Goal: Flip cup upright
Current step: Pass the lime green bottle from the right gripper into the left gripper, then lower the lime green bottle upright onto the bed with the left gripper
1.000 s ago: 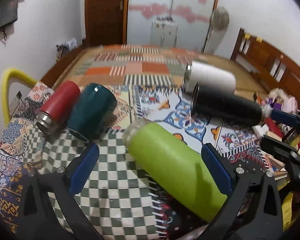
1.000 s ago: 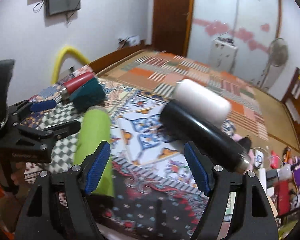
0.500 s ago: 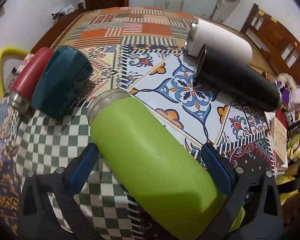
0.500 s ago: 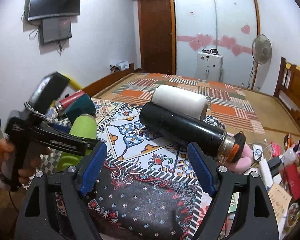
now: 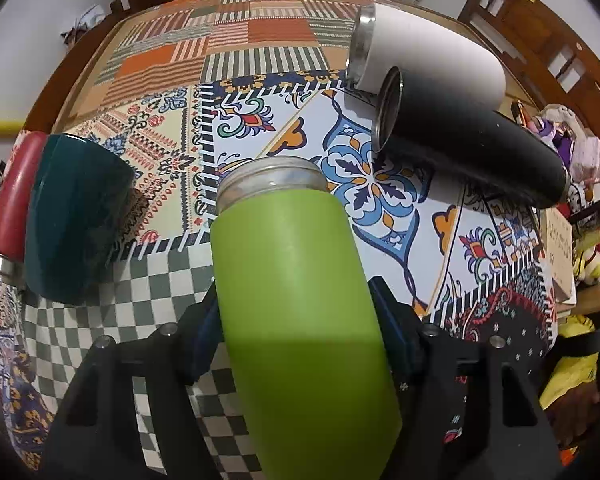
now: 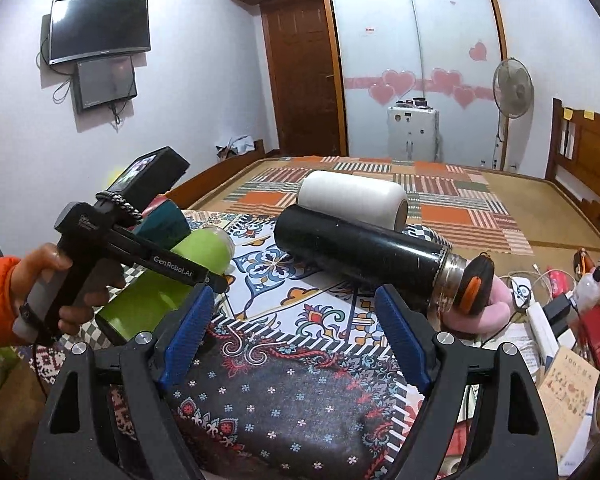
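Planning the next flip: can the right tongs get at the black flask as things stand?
Probably yes. The right tongs are open and empty, and the black flask lies just ahead of them with only bare cloth between.

Lime-green cup (image 5: 296, 280), black flask (image 5: 468, 152), white tumbler (image 5: 428, 56) (checkered, floral cloth (image 5: 172, 292)).
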`<state>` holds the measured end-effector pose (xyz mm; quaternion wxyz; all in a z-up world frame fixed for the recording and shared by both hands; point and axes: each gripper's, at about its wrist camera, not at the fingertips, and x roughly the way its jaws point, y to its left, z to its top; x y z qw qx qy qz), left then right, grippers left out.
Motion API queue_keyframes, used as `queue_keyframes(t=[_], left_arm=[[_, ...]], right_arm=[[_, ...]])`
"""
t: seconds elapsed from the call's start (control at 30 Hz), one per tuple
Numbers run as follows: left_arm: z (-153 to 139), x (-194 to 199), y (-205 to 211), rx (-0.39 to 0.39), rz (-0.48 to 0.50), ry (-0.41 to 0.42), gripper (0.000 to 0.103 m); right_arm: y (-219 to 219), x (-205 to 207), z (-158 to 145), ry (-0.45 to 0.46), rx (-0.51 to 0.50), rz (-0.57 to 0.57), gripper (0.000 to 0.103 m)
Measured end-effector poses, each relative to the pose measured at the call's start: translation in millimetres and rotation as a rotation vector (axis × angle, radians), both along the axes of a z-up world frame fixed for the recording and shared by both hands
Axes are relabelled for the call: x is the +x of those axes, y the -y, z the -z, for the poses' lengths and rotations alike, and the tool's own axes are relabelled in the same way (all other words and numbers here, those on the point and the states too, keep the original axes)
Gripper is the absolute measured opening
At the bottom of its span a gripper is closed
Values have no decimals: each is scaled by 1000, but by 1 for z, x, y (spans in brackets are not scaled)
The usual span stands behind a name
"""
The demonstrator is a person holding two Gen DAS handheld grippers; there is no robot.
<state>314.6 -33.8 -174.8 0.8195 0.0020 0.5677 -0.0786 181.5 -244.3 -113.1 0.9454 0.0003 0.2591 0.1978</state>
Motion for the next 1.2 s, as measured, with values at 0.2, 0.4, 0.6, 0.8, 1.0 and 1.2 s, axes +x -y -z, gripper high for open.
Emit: queue_keyframes(t=[0.2,0.4,0.6,0.8,1.0,1.2], left_arm=[[-38,-38,-4,-34,31,131,63],[-81,-85,-1,-5,84,300,62],[-96,-106,-1,10,133,396,62],[-99,-90,-1,-9,126,411,62],[-88,-82,4,-14,134,400,62],[-86,-85,-1,-38,117,428,63]], right_arm=[[0,-3,-11,29,30,0,81],[-4,-6,-24,63,71,0,86],[-13,-10,-31,90,76,-8,88],[-18,-8,-30,86,83,-6,89],[-19,-7,-27,88,78,0,89],[-20,-7,-26,83,71,0,89]])
